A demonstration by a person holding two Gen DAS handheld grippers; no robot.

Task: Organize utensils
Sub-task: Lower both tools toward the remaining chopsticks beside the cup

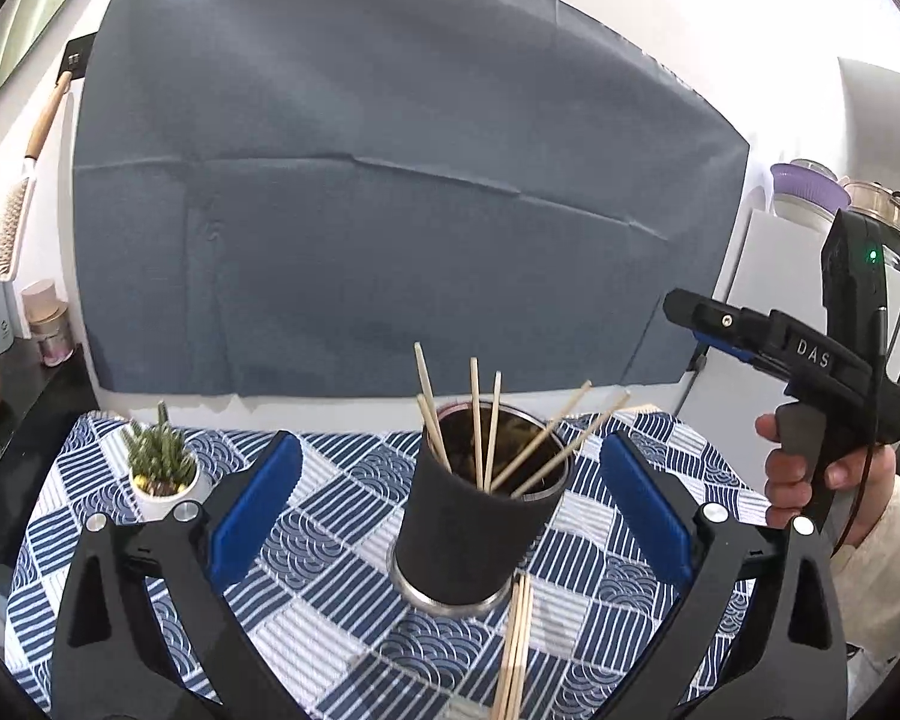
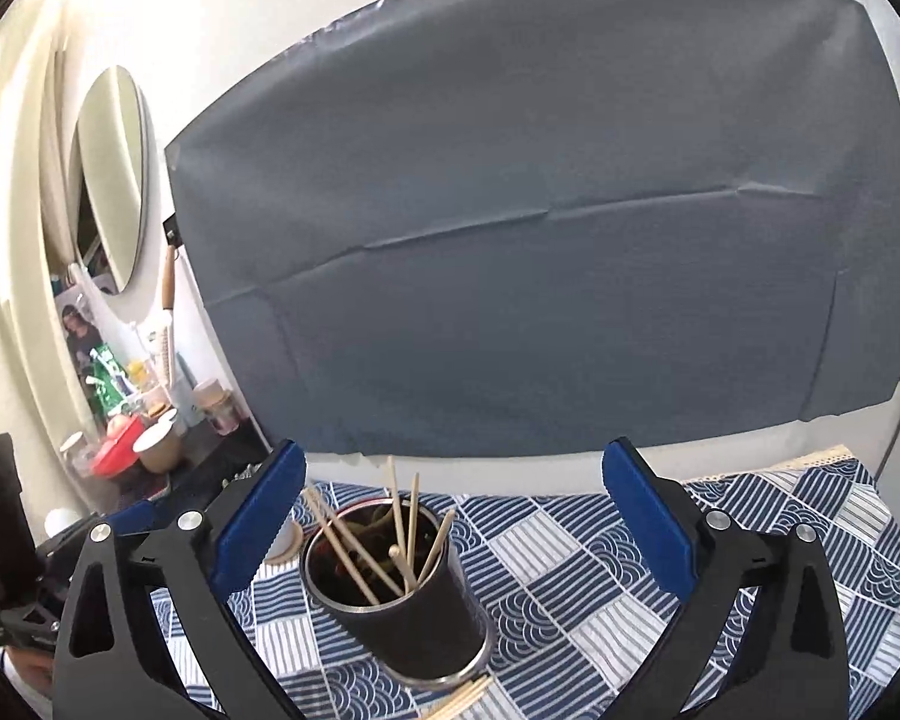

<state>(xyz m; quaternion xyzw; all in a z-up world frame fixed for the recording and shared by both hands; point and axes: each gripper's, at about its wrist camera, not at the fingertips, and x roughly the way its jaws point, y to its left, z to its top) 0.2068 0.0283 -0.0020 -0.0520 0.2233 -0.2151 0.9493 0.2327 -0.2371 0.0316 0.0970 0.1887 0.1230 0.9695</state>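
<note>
A black metal cup (image 1: 468, 531) stands on the blue-and-white patterned tablecloth (image 1: 330, 540) and holds several wooden chopsticks (image 1: 486, 432). More chopsticks (image 1: 516, 648) lie on the cloth just in front of the cup. My left gripper (image 1: 450, 510) is open and empty, its blue pads either side of the cup, above it. My right gripper (image 2: 456, 522) is open and empty, with the cup (image 2: 408, 606) and its chopsticks (image 2: 402, 540) below and between the fingers. The loose chopsticks (image 2: 462, 699) show at the bottom edge. The right gripper also appears in the left wrist view (image 1: 678, 303), raised at the right.
A small potted plant (image 1: 162, 471) stands on the cloth at the left. A grey cloth (image 1: 390, 210) hangs on the wall behind. A shelf at the left holds bottles, jars and a hairbrush (image 1: 12, 222). Pots (image 1: 876, 204) stand on a white unit at the right.
</note>
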